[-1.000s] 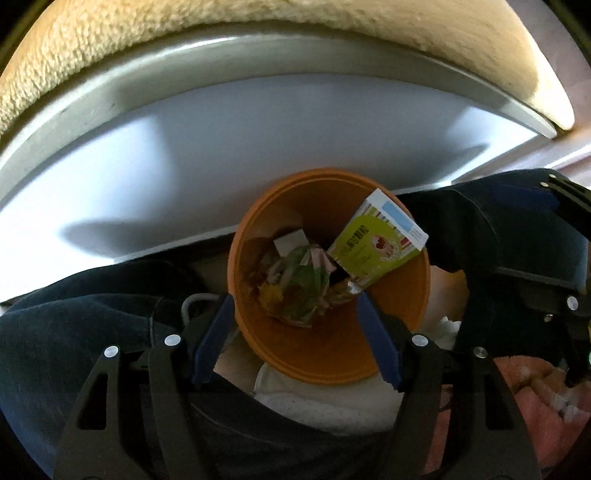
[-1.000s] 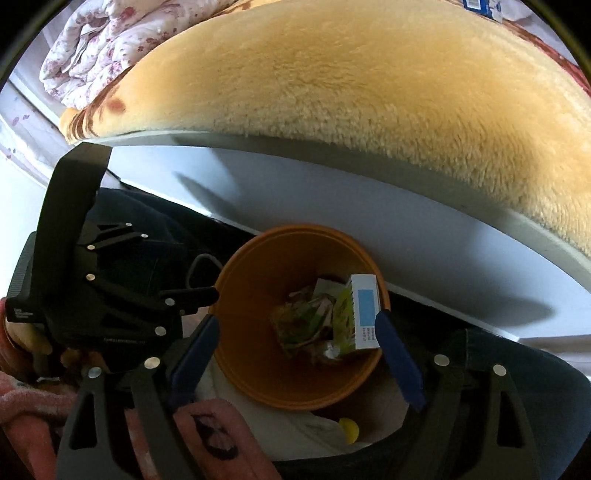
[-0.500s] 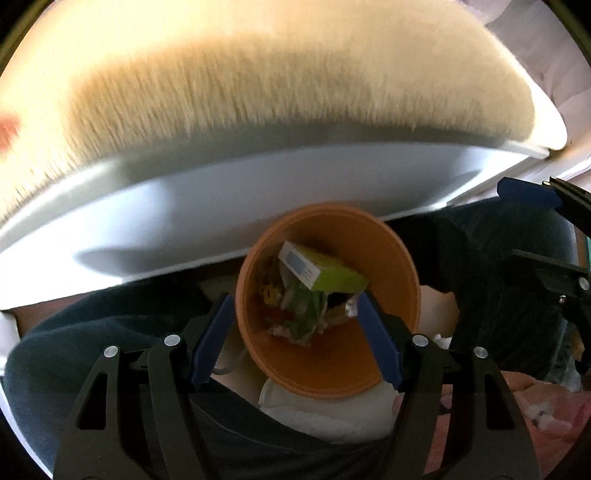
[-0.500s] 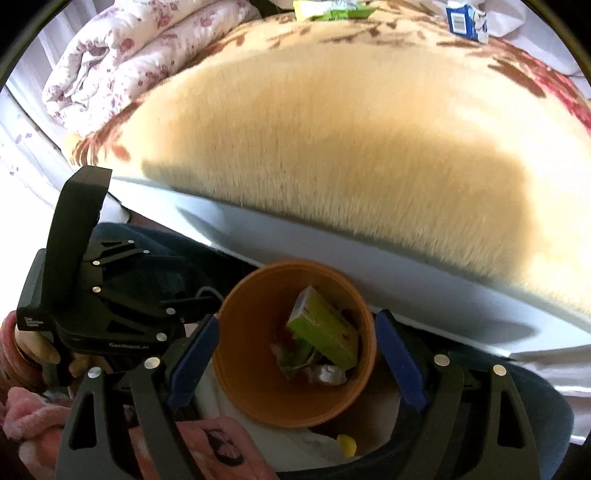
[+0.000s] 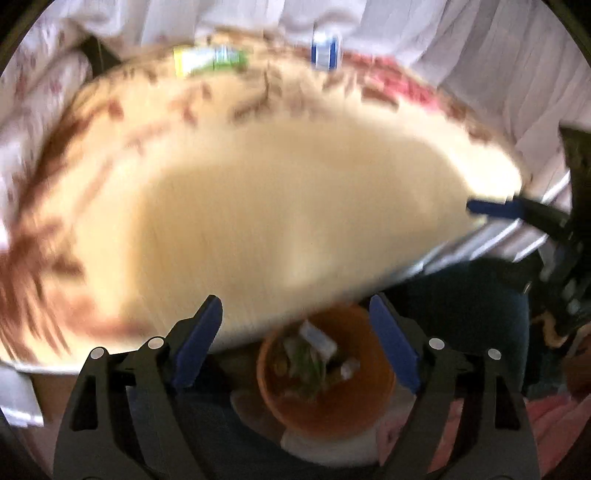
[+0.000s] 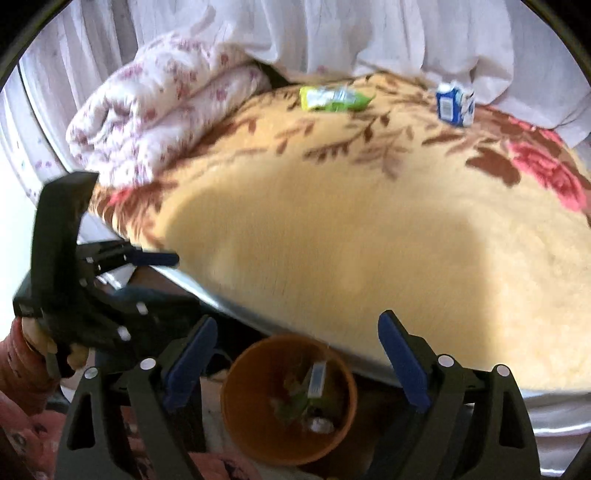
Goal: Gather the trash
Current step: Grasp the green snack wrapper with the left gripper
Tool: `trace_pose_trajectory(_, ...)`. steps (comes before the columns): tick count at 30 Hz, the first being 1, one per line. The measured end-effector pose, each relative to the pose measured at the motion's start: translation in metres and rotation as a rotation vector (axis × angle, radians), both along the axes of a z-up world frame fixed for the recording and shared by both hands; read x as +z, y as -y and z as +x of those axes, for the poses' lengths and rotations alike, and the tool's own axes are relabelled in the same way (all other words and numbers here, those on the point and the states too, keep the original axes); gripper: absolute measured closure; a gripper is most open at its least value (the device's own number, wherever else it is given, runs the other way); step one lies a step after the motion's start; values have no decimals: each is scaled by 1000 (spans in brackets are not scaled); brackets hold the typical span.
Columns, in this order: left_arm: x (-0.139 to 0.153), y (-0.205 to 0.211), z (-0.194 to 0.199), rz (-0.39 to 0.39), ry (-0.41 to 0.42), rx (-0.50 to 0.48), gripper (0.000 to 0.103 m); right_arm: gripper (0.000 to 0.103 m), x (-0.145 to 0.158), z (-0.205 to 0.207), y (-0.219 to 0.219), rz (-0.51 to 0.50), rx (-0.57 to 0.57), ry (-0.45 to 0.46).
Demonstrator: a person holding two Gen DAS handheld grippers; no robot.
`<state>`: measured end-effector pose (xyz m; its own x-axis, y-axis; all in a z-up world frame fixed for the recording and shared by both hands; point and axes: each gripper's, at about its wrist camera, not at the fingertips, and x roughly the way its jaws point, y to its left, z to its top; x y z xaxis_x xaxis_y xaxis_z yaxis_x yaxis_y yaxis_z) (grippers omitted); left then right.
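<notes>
An orange bin [image 6: 255, 421] stands on the floor at the bed's edge, holding a green carton and crumpled wrappers [image 6: 295, 402]; it also shows in the left wrist view [image 5: 373, 398]. A green-yellow snack packet [image 6: 332, 98] and a blue-and-white carton [image 6: 455, 105] lie on the far side of the bed; both show blurred in the left wrist view, the packet [image 5: 208, 61] and the carton [image 5: 325, 51]. My left gripper [image 5: 295, 314] and right gripper [image 6: 297, 332] are open and empty above the bin.
A cream plush blanket [image 6: 369, 229] with brown leaves and red flowers covers the bed. A folded floral quilt [image 6: 159, 118] lies at the back left. White curtains [image 6: 369, 33] hang behind. The left gripper [image 6: 74, 280] shows at the right wrist view's left.
Both grippers have risen and tilted up from the bin toward the bed top. The green carton, at the bin's rim before, now lies inside. The far trash has come into view.
</notes>
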<state>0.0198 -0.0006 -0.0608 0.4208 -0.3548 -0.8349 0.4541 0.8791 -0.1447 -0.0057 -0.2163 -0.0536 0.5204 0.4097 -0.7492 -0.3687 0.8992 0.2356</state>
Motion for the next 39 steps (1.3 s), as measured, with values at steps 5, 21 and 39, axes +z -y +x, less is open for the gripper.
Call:
trace_pose_trajectory(5, 32, -3, 58, -61, 84, 76, 17, 15, 6, 15, 4, 25, -17, 14)
trace_pose_trajectory(21, 39, 16, 304, -272, -8, 403, 16, 15, -1, 64, 26, 61, -64, 12)
trace_pose_trajectory(39, -9, 8, 395, -291, -194, 609, 58, 15, 8, 76, 38, 56, -86, 41)
